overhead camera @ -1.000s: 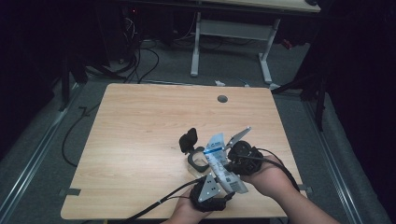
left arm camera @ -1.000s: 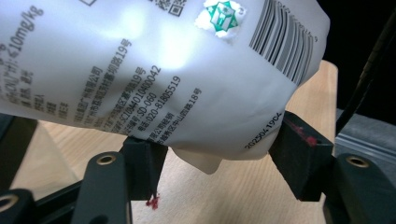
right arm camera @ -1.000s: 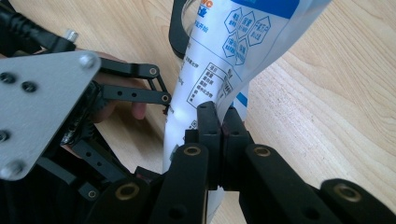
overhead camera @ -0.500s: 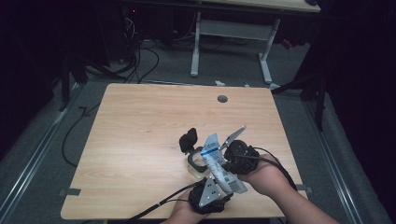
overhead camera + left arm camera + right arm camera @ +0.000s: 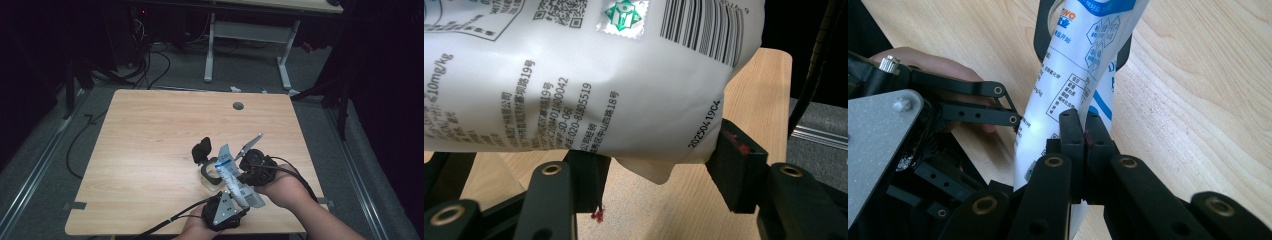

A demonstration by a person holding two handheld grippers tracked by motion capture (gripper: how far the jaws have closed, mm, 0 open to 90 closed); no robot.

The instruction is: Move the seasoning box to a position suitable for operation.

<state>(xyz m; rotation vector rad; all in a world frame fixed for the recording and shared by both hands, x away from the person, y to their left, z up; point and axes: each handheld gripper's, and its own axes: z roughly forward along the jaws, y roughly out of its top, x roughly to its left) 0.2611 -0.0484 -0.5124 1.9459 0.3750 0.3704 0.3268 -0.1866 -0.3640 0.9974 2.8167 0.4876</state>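
A white pouch with blue print (image 5: 231, 172) is held up over the table's front edge, tilted. My right gripper (image 5: 242, 175) comes at it from the right and is shut on one edge; in the right gripper view the jaws (image 5: 1085, 131) meet on the pouch (image 5: 1068, 85). My left gripper (image 5: 231, 197) sits below it. In the left gripper view its pads (image 5: 735, 165) stand wide apart, with the pouch's barcode end (image 5: 589, 75) bulging over and between them. In the right gripper view one left fingertip (image 5: 1015, 120) touches the pouch's side.
A black holder with a ring (image 5: 204, 156) lies on the wooden table (image 5: 150, 135) just behind the pouch; its ring (image 5: 1039, 37) shows behind the pouch. A cable hole (image 5: 238, 106) is at the far edge. A white desk frame (image 5: 245, 35) and cables are on the floor beyond.
The pouch and my right gripper have shifted slightly left and toward the front edge. Both grippers keep their places on the pouch.
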